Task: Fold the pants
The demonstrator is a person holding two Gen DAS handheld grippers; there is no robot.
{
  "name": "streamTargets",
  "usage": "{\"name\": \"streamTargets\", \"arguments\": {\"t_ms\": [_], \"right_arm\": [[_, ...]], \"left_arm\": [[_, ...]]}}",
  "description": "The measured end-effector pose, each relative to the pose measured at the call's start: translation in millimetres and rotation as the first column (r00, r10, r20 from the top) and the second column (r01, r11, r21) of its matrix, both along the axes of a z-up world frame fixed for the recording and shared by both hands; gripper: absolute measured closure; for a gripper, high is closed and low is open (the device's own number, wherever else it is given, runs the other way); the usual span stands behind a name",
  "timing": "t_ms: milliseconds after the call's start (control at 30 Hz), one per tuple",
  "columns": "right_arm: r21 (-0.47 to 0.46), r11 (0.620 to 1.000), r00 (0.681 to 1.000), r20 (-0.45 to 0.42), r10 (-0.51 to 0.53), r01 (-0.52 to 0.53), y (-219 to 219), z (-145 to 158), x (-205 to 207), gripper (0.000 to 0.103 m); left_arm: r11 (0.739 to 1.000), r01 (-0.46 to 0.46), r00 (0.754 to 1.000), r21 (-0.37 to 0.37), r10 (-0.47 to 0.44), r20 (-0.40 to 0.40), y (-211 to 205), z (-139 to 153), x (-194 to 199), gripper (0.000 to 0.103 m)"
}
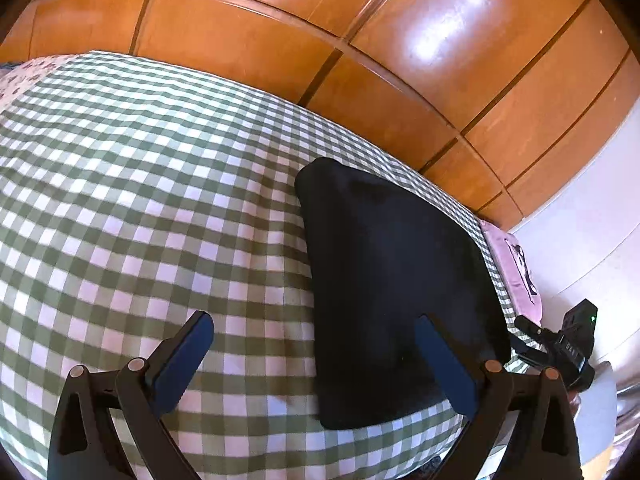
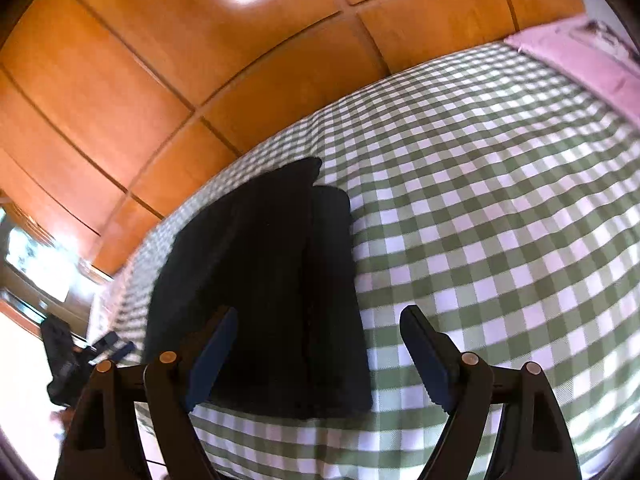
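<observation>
Two claws stood with jaws apart and empty above the checked bed. The folded dark pants lay flat on it, under the left claw's right finger and under the right claw's left finger.

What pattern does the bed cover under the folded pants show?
Green and white checks on the bed cover, clearest in the left wrist view.
</observation>
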State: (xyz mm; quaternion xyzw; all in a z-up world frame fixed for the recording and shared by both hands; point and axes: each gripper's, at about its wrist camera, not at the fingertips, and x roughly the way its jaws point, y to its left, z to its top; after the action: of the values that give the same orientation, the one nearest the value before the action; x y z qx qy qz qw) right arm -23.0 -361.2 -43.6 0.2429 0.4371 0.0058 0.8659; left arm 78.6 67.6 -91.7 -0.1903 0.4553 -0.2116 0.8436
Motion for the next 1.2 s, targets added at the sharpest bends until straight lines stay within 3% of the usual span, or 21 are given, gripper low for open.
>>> {"name": "streamTargets", "arguments": {"t_ms": [233,300,367,433,600,700,767,867,1033,1200], "right_arm": [[0.106,0.993,0.999,-0.017,0.05,-0.048,-5.0,-18.3,32.7,0.02],[0.126,0.99,0.997,-0.041,0.071,-0.066,-2.7,-26.6,41.5,0.033],[0.131,0.988,0.994,-0.065,0.087,-0.078,-0.8,-35.1,48.7,0.039],[0.156,0.984,0.993,-0.062,0.1,-0.089,-0.9,-40.5,51.8,0.039],[0.215,0.969,0.988,-0.07,0.139,-0.121,-0.4,-52.1,58.6,0.039],[0.225,0.964,0.985,-0.069,0.159,-0.139,-0.2,-54.2,61.5,0.039],[0.209,0.966,0.983,-0.068,0.17,-0.153,3.6,-53.1,61.3,0.041],[0.16,0.971,0.98,-0.066,0.188,-0.175,11.1,-49.2,63.7,0.052],[0.079,0.969,0.97,-0.037,0.238,-0.235,28.6,-22.1,70.2,0.058],[0.05,0.959,0.96,0.035,0.277,-0.279,46.9,1.9,98.9,0.059]], "left_arm": [[0.999,0.044,0.999,-0.001,-0.044,-0.015,-18.3,-1.2,26.4,0.0],[0.999,0.039,0.998,-0.034,-0.041,-0.041,-22.0,-8.6,39.9,0.0],[0.998,0.006,0.996,-0.061,-0.012,-0.086,-21.8,-20.0,53.9,0.011],[0.995,0.003,0.99,-0.096,-0.017,-0.138,-22.2,-30.8,63.7,0.021],[0.983,0.01,0.979,-0.186,-0.048,-0.198,-27.8,-47.6,77.2,0.022],[0.962,0.074,0.964,-0.261,-0.136,-0.228,-39.6,-55.7,80.8,0.035],[0.965,0.099,0.967,-0.243,-0.151,-0.207,-47.4,-55.2,79.5,0.042],[0.967,0.136,0.974,-0.216,-0.17,-0.147,-52.3,-43.8,73.6,0.054],[0.964,0.165,0.981,-0.211,-0.182,-0.063,-46.1,-15.4,66.8,0.058],[0.968,0.157,0.988,-0.197,-0.156,0.021,-30.3,15.6,85.9,0.059]]}}
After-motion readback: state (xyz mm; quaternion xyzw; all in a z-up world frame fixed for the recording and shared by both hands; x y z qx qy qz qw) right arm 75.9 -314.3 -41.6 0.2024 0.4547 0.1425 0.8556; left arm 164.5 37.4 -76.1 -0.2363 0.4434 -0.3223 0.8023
